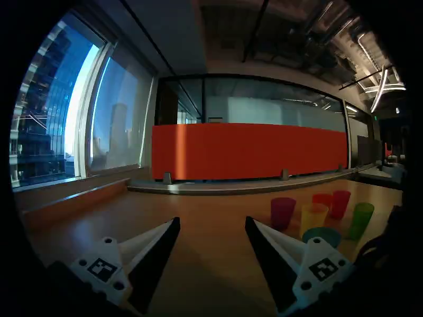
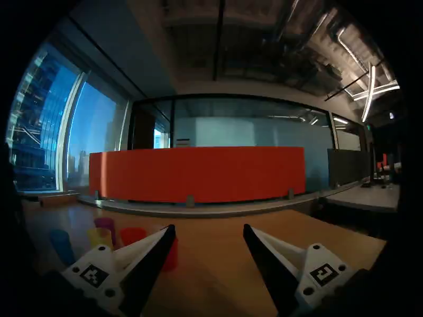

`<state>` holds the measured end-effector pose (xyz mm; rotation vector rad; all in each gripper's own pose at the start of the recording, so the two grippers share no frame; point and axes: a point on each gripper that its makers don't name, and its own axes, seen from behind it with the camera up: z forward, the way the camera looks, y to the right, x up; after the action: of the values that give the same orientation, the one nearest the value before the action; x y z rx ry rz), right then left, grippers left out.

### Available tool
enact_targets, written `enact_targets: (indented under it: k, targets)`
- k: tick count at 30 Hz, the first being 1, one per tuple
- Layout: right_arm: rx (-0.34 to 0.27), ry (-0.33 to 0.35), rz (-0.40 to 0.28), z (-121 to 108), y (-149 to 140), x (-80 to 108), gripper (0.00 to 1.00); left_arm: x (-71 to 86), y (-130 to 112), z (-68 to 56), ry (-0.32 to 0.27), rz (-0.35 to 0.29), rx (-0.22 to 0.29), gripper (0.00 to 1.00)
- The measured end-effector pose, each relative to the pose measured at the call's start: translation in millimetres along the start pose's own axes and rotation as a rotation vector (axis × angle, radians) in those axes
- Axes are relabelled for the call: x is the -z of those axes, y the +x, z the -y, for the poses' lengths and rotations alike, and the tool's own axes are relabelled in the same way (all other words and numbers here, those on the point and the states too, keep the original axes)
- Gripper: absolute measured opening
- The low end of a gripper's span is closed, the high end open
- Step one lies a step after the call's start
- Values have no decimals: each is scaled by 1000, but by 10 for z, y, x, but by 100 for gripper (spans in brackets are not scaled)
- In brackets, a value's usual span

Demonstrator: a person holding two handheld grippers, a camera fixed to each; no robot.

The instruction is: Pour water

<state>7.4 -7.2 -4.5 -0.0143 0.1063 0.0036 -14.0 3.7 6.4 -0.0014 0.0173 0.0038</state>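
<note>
At lower right on the tabletop (image 1: 211, 206), plastic cups (image 1: 313, 216): probably light, stiff, slick; best pinched mid-wall. Left gripper (image 1: 212, 221), right gripper (image 2: 209, 228): jaws wide apart, empty.

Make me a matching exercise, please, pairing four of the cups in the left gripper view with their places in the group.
Cups: 1 purple cup; 2 yellow cup; 3 green cup; 4 teal cup.
Places: A farthest right; B nearest the camera; C farthest left; D just behind the teal cup.
Pairs: 1-C, 2-D, 3-A, 4-B.
</note>
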Motion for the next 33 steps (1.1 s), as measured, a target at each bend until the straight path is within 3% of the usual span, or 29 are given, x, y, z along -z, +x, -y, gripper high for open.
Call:
enact_targets:
  k: [18,33]
  targets:
    - [9,-26,51,-90,-224,-33,99,-3,0,-2,0,0,0,91]
    - [27,-15,80,-15,-295,-19,99,2,1,-6,0,0,0,91]
